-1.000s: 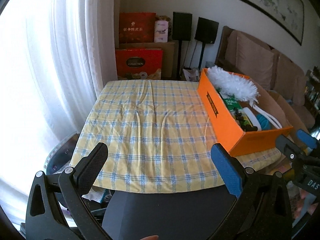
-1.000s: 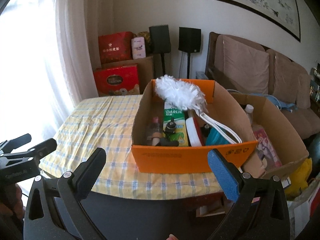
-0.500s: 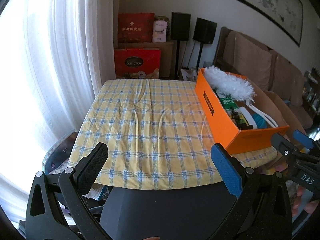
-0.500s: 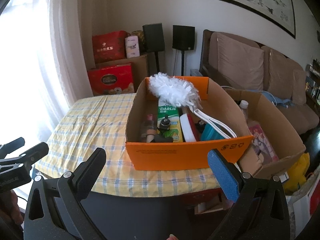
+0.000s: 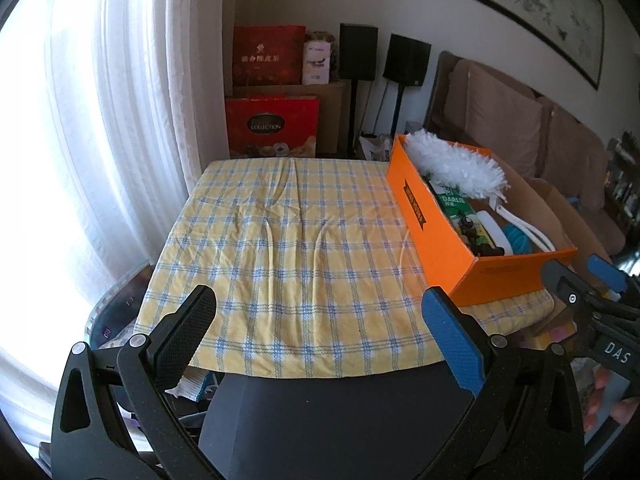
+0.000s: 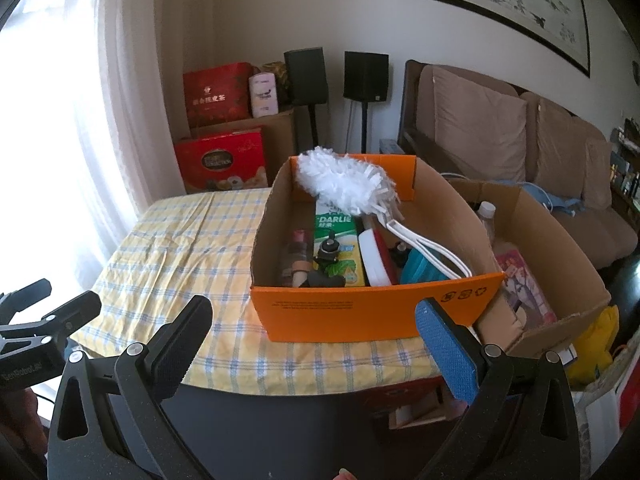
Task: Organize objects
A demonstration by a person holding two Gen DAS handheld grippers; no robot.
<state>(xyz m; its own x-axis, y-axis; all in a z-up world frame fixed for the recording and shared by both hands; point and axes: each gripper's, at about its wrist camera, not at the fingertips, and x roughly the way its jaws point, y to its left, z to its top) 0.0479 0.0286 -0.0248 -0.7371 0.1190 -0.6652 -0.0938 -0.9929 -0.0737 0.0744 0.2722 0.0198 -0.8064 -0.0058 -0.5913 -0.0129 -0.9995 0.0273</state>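
An orange cardboard box (image 6: 360,314) stands on the right side of a table with a yellow checked cloth (image 5: 288,248); the box also shows in the left wrist view (image 5: 436,232). It holds a white fluffy duster (image 6: 344,184), a green Darlie carton (image 6: 340,240), a teal item, a small black part and other things. My left gripper (image 5: 320,336) is open and empty, held before the table's near edge. My right gripper (image 6: 312,344) is open and empty, just in front of the box.
A brown cardboard box (image 6: 560,264) with a bottle and books stands right of the table. Red gift boxes (image 5: 272,128), two black speakers (image 5: 358,56) and a brown sofa (image 6: 520,152) line the far side. White curtains (image 5: 100,120) hang at the left.
Both grippers have drawn back and risen a little, so the table and box look farther away. Both stay open and empty.
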